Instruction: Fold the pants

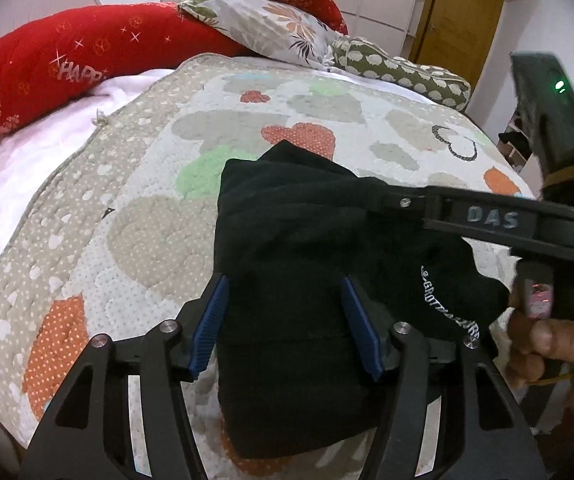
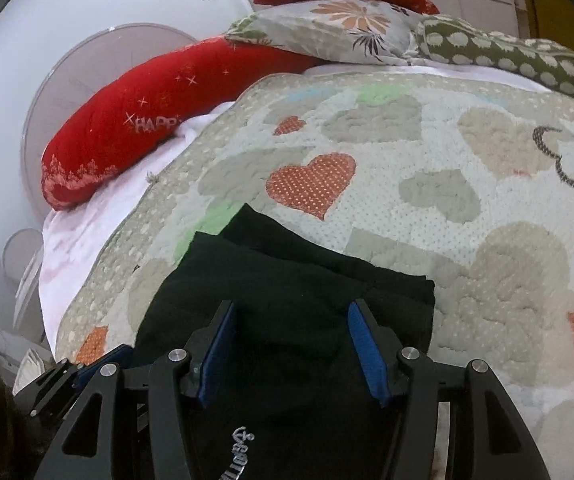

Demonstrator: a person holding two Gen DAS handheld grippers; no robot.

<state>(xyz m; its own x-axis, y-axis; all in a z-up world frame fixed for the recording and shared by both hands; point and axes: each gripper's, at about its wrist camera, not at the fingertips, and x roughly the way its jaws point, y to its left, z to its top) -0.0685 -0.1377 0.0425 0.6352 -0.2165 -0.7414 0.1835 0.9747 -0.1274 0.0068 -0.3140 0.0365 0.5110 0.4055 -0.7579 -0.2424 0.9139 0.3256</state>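
the black pants sit folded into a compact bundle on the heart-print quilt, near its front edge, well clear of the red bolster and pillows at the head. both tools hang right over the bundle: the left gripper has its blue pads spread with cloth between them but not pinched, and the right gripper looks the same, jaws apart over the fabric. judging by that, the step in hand is the last fold or tidy-up. to do it well, each gripper should bite the edge through all layers, lift evenly, and lay it flat so nothing bunches (that white logo side looks lumpy). the bundle's long axis seems to run from the near edge toward the pillows.
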